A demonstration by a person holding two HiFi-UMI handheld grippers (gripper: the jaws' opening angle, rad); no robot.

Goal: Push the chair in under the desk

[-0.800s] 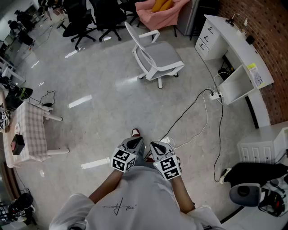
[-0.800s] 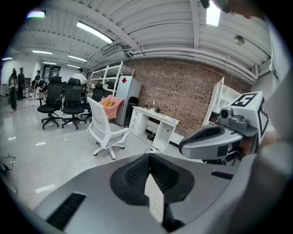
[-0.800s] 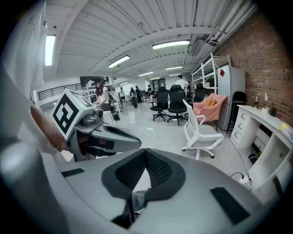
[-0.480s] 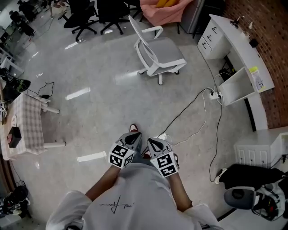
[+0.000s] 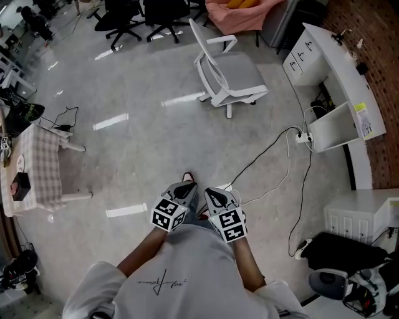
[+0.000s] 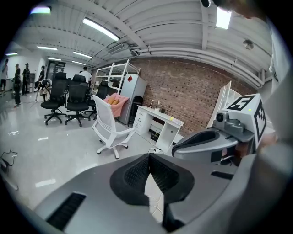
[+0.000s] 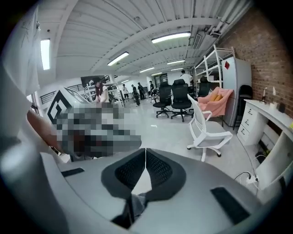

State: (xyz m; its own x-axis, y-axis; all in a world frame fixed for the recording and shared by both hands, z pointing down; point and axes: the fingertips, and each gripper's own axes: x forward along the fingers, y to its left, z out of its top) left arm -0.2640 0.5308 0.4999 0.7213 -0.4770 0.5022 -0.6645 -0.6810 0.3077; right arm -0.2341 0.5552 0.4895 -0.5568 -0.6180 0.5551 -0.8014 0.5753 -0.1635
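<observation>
A white office chair [image 5: 229, 73] with a grey seat stands on the open floor, well away from the white desk [image 5: 340, 68] along the brick wall at the right. It also appears as the chair [image 6: 108, 131] in the left gripper view and as the chair [image 7: 206, 131] in the right gripper view. My left gripper [image 5: 182, 194] and right gripper [image 5: 213, 199] are held side by side close to my body, far from the chair. Both are shut with nothing between the jaws.
A white cable and power strip [image 5: 302, 136] trail across the floor between me and the desk. A small table with a checked cloth [image 5: 37, 175] stands at the left. Black office chairs [image 5: 143, 14] stand at the back. A drawer unit [image 5: 360, 214] and bags lie at lower right.
The view has shifted slightly; the chair and desk sit a little further right and lower in the frame. Both grippers stay together in front of me, still shut.
</observation>
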